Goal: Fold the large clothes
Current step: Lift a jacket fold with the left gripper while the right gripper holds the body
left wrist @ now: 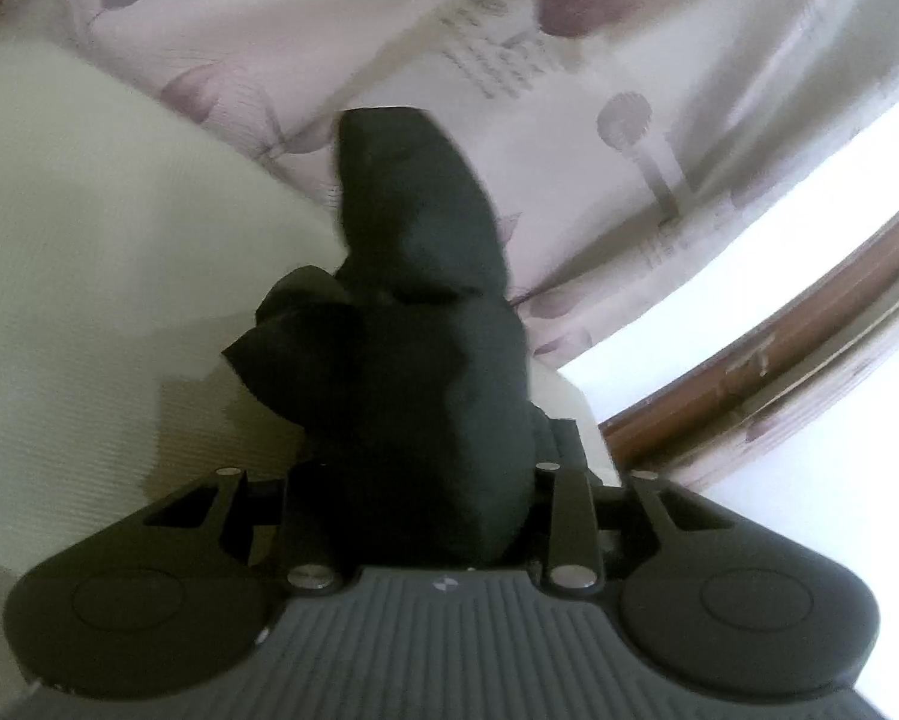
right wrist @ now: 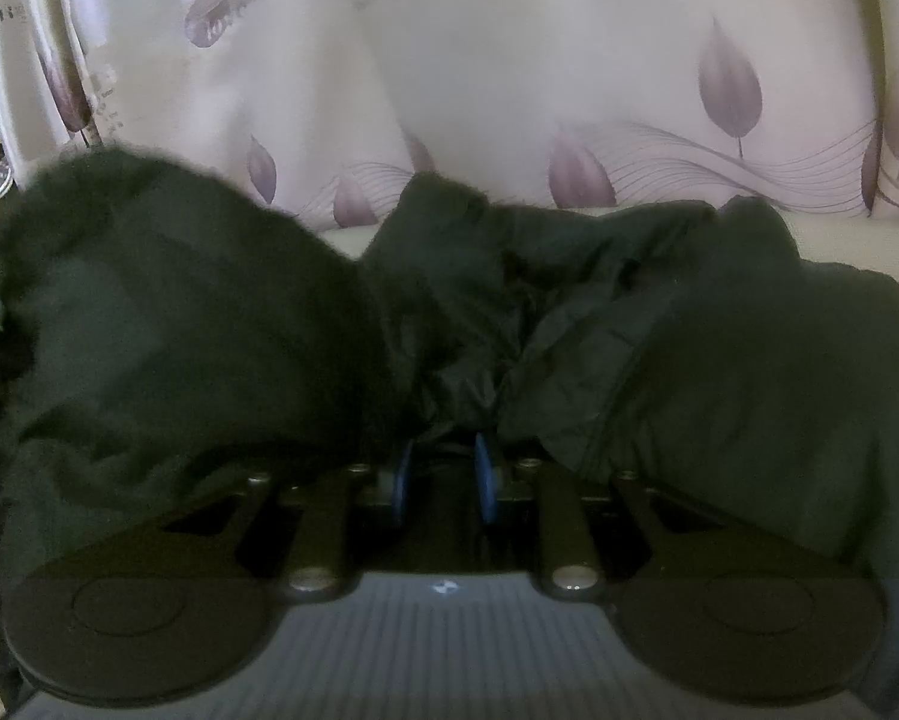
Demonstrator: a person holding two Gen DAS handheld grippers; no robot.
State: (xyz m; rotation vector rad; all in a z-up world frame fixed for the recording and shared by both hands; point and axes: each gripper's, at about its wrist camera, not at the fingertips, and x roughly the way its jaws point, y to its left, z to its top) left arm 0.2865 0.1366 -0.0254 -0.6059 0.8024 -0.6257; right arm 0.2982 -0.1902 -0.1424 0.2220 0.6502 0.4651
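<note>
A large dark green padded jacket [right wrist: 689, 348] lies bunched on a pale cream surface [right wrist: 857, 234]. In the right wrist view my right gripper [right wrist: 443, 468] is shut on a fold of the jacket; the blue pads [right wrist: 484, 468] stand close together with dark cloth pinched between them. In the left wrist view my left gripper [left wrist: 425, 480] is shut on a bunched part of the same jacket [left wrist: 425, 300], which rises forward from the jaws and hides the fingertips. The cloth there is lifted off the cream surface [left wrist: 59, 240].
A white curtain with purple leaf prints [right wrist: 569, 90] hangs right behind the surface; it also shows in the left wrist view [left wrist: 509, 60]. A brown wooden frame [left wrist: 779, 348] and bright window light sit at the right of the left wrist view.
</note>
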